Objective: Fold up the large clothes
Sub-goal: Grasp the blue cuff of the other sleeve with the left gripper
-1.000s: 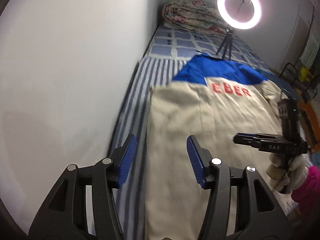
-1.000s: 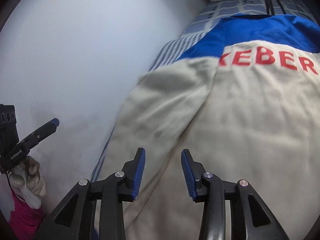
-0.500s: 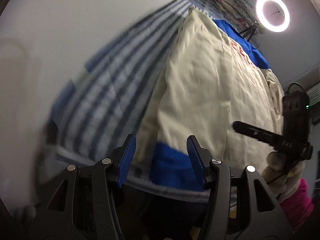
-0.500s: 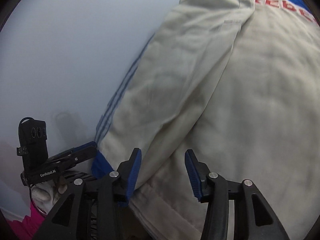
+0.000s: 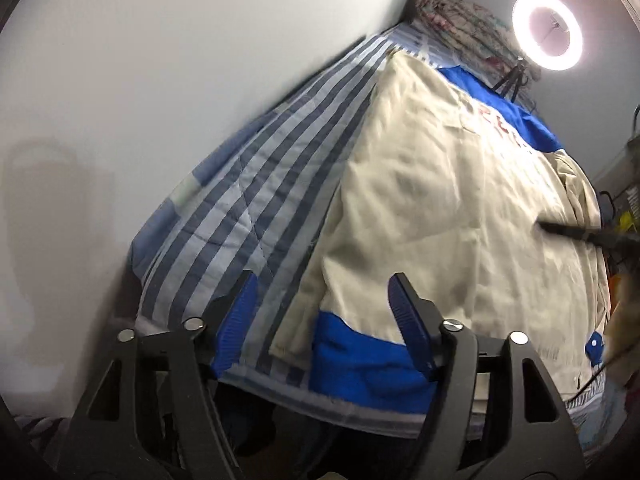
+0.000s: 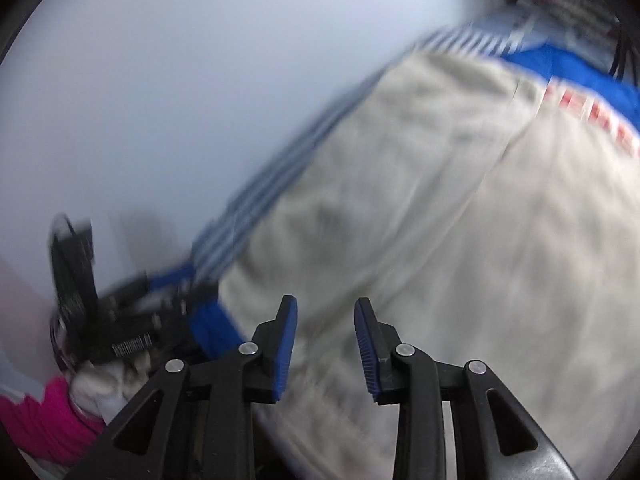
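Beige cloth of the jacket point(image 5: 452, 208) lies flat on the striped bedsheet point(image 5: 256, 200) ahead of both claws, its blue hem point(image 5: 360, 356) between the opening left gripper point(image 5: 324, 332), while the right gripper point(image 6: 326, 344), closing on nothing, must likely pinch the hem next.

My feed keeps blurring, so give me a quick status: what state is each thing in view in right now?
Jacket: spread flat on the bed, blue hem nearest, unheld.
Striped bedsheet: laid out under the jacket.
Ring light: on.
Left claw: opening, astride the hem corner, no grip.
Right claw: closing, nothing pinched.
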### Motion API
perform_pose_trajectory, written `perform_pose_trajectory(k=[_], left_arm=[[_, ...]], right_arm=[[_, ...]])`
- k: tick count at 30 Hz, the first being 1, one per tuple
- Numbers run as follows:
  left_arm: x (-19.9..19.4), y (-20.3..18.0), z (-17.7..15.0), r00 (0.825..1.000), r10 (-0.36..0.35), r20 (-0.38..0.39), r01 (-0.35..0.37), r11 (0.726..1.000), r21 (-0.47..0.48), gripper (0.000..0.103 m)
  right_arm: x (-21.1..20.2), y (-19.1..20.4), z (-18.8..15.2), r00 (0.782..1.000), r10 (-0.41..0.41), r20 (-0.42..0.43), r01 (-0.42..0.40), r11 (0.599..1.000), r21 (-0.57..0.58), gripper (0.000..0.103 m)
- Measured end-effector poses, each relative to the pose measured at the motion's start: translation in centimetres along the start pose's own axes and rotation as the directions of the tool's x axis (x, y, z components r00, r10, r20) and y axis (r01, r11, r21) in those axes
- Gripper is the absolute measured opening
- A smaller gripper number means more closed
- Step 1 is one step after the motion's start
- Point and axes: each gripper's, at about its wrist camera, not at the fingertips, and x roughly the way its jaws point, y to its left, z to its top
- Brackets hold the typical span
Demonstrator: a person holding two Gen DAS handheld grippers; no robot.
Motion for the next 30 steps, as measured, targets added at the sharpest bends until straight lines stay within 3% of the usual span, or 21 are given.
perform_pose_trajectory(k=[3, 5, 9, 11, 15, 18, 23, 26, 28, 30], left_arm=[[2.8, 1.0, 0.1, 0.993, -0.055, -0.103, 0.051, 0.998, -0.038, 0.071], [4.2, 0.3, -0.4, 0.989, -0.057, -0.139, 0.054, 0.998, -0.025, 0.070], [3.9, -1.0, -1.0, 0.995, -0.005, -0.102, 0.011, 0.998, 0.055, 0.025], [3.4, -1.1, -1.0, 0.995, -0.033, -0.095, 0.038, 0.998, 0.043, 0.021], [2.0, -1.3, -1.1, 0.997, -0.055, -0.058, 0.059, 0.996, 0.068, 0.019], [2.3, -1.5, -1.0, 0.997, -0.046, -0.065, 0.050, 0.996, 0.075, 0.018], [2.9, -1.5, -0.8, 0.996, -0.048, -0.076, 0.053, 0.997, 0.064, 0.018], [3.0, -1.1, -1.0, 0.996, -0.045, -0.079, 0.050, 0.997, 0.062, 0.018], [3.1, -1.0, -1.1, 0.996, -0.044, -0.080, 0.049, 0.997, 0.061, 0.018], [3.0, -0.9, -1.1, 0.996, -0.041, -0.080, 0.047, 0.997, 0.065, 0.018]], right_arm=[[0.2, -1.5, 5.0, 0.997, -0.044, 0.065, 0.042, 0.999, 0.033, 0.044], [1.0, -2.1, 8.4, 0.991, -0.091, 0.095, 0.088, 0.995, 0.039, 0.044], [3.7, -3.6, 15.0, 0.983, -0.133, 0.123, 0.125, 0.990, 0.071, 0.045], [5.9, -4.7, 17.9, 0.984, -0.134, 0.121, 0.120, 0.986, 0.115, 0.045], [10.2, -6.7, 22.6, 0.971, -0.221, 0.094, 0.203, 0.965, 0.166, 0.045], [11.9, -7.1, 25.7, 0.968, -0.226, 0.109, 0.208, 0.966, 0.155, 0.045], [16.4, -5.8, 29.1, 0.958, -0.286, 0.006, 0.286, 0.958, -0.022, 0.040], [18.4, -5.3, 29.3, 0.936, -0.349, -0.039, 0.342, 0.932, -0.116, 0.037], [19.5, -5.1, 29.4, 0.911, -0.407, -0.065, 0.392, 0.904, -0.170, 0.025], [20.1, -5.1, 29.1, 0.899, -0.430, -0.085, 0.407, 0.891, -0.199, 0.003]])
